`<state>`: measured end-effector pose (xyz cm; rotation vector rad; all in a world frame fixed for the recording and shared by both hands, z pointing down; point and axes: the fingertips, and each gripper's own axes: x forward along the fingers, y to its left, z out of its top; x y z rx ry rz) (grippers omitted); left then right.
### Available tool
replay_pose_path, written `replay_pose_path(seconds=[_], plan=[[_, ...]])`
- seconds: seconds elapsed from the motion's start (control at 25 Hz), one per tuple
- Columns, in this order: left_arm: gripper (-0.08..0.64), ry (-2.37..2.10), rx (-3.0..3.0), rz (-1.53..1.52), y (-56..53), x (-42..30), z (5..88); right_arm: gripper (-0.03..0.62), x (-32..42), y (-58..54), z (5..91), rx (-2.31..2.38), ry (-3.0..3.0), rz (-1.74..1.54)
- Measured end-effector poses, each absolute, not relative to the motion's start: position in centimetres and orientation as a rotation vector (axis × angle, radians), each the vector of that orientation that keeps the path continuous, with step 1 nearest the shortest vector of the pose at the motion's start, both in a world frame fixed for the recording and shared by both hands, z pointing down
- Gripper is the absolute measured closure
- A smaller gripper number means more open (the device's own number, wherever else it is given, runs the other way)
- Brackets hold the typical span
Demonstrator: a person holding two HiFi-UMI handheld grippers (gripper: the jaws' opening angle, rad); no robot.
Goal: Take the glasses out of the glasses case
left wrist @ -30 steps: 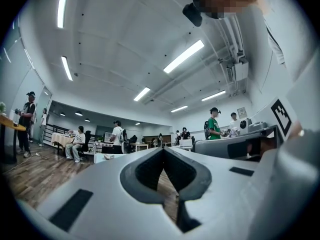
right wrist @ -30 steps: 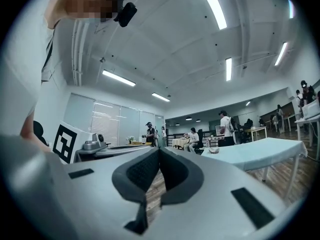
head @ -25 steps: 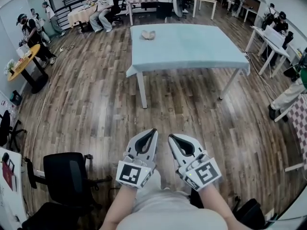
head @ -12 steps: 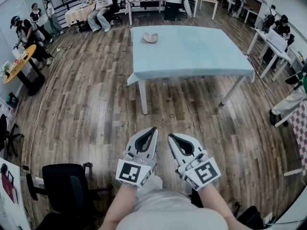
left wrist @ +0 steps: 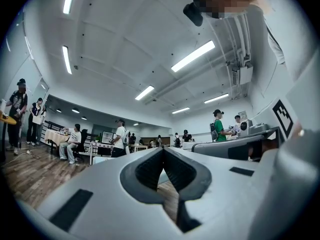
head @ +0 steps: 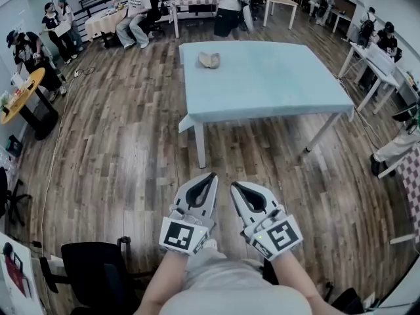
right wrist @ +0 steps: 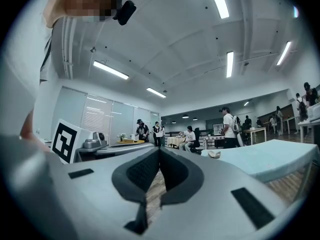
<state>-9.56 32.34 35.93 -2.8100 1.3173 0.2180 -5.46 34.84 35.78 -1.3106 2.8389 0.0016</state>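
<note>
From the head view: left gripper (head: 210,176) and right gripper (head: 233,186) held side by side low in front of the body, pointing forward over the wood floor (head: 131,149), each with jaws pressed together tip to tip and pinching nothing. Well ahead of both tips, a table (head: 282,84) under a pale blue cloth. On its far left part, ahead of the left gripper and well apart from both, the glasses case (head: 209,60), small and tan, too small to tell whether open or closed. Behind and to the left of the left gripper, a black office chair (head: 88,258). Far beyond the table, several people standing and seated at other tables. From the left gripper view: grey jaws closed at the tips, dark ribbed pads facing each other round an empty oval gap, nothing between them. Far ahead to the left, a seated person (left wrist: 75,141); to the right, just beside, the right gripper with its marker cube, and past it a person in a green top (left wrist: 218,129). No sight of the glasses case here. From the right gripper view: jaws likewise shut tip to tip, empty between the pads. Ahead and to the right, the blue-covered table, with the glasses case on its near-left part, well apart from the tips and untouched.
</note>
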Motion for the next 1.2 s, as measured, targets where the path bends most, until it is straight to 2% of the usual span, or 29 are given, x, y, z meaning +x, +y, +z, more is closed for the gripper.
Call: replay_pose_path(seconds=[0.64,1.2], plan=[[0.551,1.32,-2.827,0.179,24.4,-10.1,36.9,0.584,-5.9,27.3,36.1,-1.315,2.838,-0.013],[0.551,1.36,-2.845,0.142,16.0,-7.6,38.2,0.584,-3.1,18.3,36.6,-1.257,2.849,-0.049]])
